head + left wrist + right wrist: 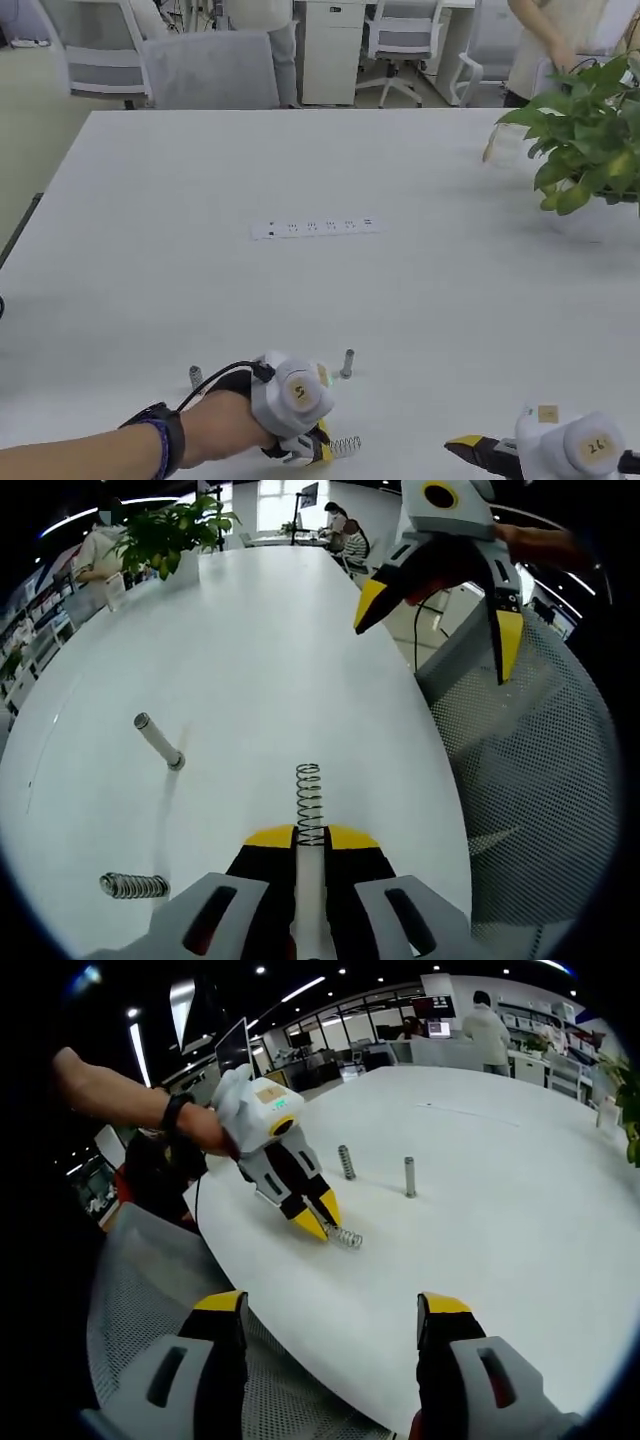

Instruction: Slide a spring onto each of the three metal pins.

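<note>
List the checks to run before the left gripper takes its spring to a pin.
1. Grip on spring: ok. The left gripper is shut on one end and the rest sticks out ahead.
2. Free pin: ok. The bare pin stands upright on the table.
3. Spring lined up over that pin: not ok. It points low along the table, with the pin off to one side.
4. Right gripper out of the way: ok. It is open and empty at the table edge.
5. Pins left to do: cannot tell. The sprung pin looks done.
</note>
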Available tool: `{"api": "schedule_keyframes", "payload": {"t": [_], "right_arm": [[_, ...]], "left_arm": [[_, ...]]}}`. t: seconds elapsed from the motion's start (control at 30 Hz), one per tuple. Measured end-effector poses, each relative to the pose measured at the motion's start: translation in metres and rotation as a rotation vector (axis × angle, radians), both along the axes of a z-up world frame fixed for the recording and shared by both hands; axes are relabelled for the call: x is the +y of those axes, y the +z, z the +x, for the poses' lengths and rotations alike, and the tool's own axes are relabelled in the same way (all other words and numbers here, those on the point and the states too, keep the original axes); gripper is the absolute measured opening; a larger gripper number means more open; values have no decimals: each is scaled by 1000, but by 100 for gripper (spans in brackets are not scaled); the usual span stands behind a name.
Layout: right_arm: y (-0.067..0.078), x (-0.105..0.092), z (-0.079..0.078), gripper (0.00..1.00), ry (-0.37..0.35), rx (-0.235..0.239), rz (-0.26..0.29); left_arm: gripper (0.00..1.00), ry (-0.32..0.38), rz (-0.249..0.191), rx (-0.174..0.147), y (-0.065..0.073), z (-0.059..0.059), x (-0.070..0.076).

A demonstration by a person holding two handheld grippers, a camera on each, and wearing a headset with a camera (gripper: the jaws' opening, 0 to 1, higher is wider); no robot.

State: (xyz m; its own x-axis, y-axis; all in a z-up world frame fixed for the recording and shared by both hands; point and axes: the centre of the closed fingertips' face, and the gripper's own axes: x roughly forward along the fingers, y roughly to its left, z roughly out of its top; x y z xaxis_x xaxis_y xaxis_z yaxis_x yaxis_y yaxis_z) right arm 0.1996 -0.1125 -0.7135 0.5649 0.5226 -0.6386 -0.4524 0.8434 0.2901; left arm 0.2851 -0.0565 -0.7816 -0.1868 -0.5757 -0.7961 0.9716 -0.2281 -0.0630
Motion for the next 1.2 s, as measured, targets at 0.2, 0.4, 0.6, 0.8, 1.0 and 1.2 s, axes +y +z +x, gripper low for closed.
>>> {"api": "schedule_keyframes", "payload": {"t": [0.2, 0.4, 0.6, 0.8, 1.0, 1.2], "right_arm": [[1, 3, 6, 66, 0, -7, 16], [2, 9, 14, 64, 16, -12, 24], [3, 16, 21, 64, 34, -19, 31], [4, 24, 29, 63, 57, -24, 37], [6, 30, 38, 60, 75, -34, 49], [11, 39, 47, 53, 92, -51, 75]], "left_arm": [[2, 57, -42, 12, 14, 5, 8], [2, 107, -77, 20, 24, 11, 19], [2, 144, -106, 22, 34, 15, 29], [2, 174, -136, 25, 43, 15, 37], [2, 190, -162, 26, 50, 12, 40], [2, 191, -182, 28, 56, 6, 40]]}}
